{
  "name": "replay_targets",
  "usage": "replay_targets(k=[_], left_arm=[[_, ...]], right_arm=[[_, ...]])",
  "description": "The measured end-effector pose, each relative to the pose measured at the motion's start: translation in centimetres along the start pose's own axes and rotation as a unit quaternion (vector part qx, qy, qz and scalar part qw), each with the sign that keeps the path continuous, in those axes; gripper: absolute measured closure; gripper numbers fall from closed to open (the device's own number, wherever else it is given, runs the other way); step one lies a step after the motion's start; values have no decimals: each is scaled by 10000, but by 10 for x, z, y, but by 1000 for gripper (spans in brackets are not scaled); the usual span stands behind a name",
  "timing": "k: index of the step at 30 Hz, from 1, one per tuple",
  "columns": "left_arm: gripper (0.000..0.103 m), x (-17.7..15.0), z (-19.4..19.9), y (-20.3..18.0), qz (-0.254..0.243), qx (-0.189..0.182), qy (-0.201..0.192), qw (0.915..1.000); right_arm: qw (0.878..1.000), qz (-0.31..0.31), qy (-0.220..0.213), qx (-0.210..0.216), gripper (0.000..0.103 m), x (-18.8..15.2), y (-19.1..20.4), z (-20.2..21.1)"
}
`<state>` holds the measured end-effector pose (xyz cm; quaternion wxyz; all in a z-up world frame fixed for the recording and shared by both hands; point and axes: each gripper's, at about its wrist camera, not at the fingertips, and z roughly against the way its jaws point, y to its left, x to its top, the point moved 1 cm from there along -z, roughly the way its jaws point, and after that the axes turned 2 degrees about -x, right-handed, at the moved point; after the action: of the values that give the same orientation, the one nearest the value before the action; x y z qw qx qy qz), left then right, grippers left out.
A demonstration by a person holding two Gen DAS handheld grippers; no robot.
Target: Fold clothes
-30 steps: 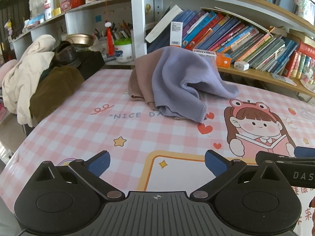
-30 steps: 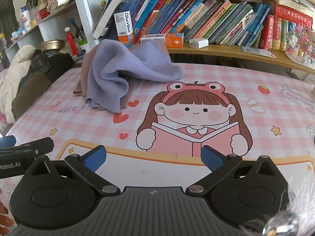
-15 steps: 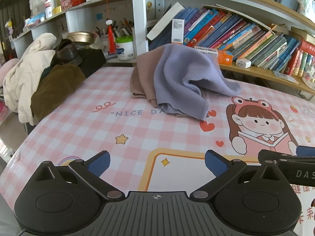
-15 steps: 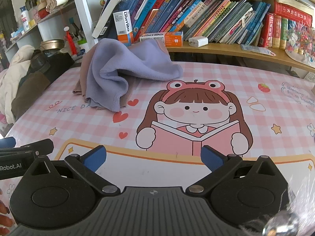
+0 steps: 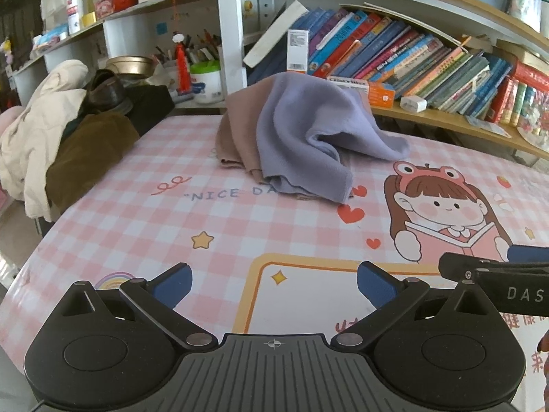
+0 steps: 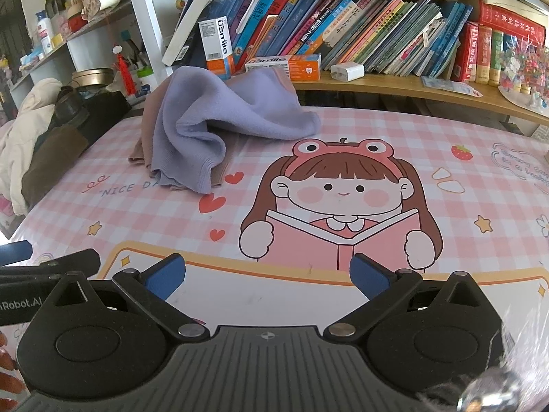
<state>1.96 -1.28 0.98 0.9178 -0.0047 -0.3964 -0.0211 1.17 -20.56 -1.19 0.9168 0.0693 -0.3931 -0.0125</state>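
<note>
Both the left gripper [image 5: 274, 286] and right gripper [image 6: 267, 279] hold their jaws spread wide and empty above the worktop [image 5: 144, 219]. The crumpled lavender garment [image 5: 308, 144] lies over a tan garment [image 5: 236, 137] well ahead of the jaws.

the lavender cloth [image 6: 219, 127] covers most of the brown garment [image 5: 236, 137], perhaps folded.

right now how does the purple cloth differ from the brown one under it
The purple cloth lies on top, crumpled, with one corner spread toward the cartoon girl; the brown cloth sits underneath, mostly covered. The purple cloth shows a ribbed hem at its near edge, while the brown cloth shows only on the pile's left side and along the edges. Both are heaped unfolded on the checked table, and neither open gripper touches them.
</note>
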Motion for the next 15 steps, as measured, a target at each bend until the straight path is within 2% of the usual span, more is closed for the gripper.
replay_targets(k=[5, 15], left_arm=[[0, 0, 2, 2, 49, -7, -57, 10000], [0, 3, 0, 3, -30, 19, 115, 9999]], right_arm=[[10000, 10, 13, 4, 0, 0, 1, -1], [10000, 0, 59, 4, 0, 1, 1, -3]])
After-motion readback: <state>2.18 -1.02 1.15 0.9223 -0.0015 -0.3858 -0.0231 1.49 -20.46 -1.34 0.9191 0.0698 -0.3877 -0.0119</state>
